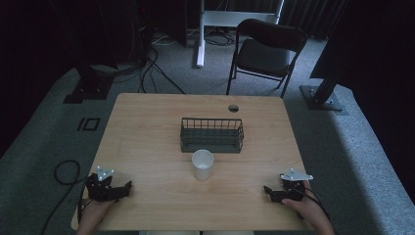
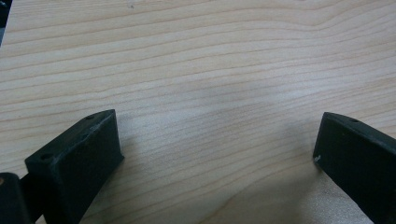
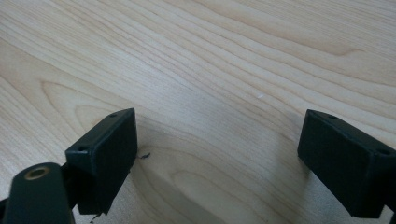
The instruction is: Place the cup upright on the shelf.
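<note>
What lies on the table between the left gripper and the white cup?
Nothing: in the high view the stretch of table between the left gripper and the white cup is bare wood. The wire basket stands beyond the cup.

My high view looks forward and down over the whole bench [image 1: 147, 147]; both gripper views sit close above its wood, facing down.

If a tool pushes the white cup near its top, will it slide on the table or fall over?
The white cup stands upright, open end up, taller than wide, so a high push would probably tip it. It looks thin and seems empty, likely light, so a low push may slide it on the smooth wooden table. On its side, it could roll.
</note>
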Demonstrator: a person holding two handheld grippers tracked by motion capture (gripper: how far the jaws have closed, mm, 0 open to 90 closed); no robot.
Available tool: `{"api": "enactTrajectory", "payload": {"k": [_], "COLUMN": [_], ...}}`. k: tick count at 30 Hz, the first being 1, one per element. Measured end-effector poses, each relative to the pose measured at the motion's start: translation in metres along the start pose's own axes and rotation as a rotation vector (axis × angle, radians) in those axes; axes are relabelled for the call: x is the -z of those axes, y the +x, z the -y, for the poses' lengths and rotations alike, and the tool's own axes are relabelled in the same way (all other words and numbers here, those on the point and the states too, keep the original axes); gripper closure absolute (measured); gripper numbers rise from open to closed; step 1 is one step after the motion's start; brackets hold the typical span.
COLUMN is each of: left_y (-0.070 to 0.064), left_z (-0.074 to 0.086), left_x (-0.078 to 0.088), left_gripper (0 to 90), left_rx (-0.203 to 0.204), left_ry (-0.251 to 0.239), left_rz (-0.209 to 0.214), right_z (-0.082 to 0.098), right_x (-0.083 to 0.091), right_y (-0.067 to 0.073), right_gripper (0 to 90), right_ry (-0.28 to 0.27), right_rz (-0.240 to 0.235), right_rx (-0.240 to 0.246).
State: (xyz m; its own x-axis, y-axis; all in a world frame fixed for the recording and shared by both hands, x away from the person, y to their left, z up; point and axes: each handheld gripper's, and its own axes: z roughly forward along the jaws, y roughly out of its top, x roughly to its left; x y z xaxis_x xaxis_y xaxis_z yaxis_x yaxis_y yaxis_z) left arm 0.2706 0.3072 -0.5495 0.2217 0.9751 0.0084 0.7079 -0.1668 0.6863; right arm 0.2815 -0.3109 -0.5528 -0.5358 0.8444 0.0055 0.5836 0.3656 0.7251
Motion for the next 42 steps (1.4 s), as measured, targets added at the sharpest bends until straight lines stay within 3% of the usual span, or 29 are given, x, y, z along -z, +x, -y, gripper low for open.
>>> {"api": "enactTrajectory", "payload": {"k": [20,34,42], "left_y": [0.001,0.001,0.001], "left_z": [0.000,0.000,0.000], "left_x": [0.000,0.000,0.000], "left_gripper": [1.0,0.9,0.9], "left_rx": [0.003,0.002,0.002], "left_ry": [-0.001,-0.001,-0.001], "left_rz": [-0.004,-0.003,-0.003], "right_z": [0.000,-0.003,-0.015], "right_x": [0.000,-0.001,-0.002], "right_y": [0.000,0.003,0.011], "right_gripper": [11.2,11.4,11.4], "right_ry": [0.000,0.000,-0.025], "right_rz": [-0.003,-0.009,-0.047], "right_rx": [0.003,0.030,0.048]}}
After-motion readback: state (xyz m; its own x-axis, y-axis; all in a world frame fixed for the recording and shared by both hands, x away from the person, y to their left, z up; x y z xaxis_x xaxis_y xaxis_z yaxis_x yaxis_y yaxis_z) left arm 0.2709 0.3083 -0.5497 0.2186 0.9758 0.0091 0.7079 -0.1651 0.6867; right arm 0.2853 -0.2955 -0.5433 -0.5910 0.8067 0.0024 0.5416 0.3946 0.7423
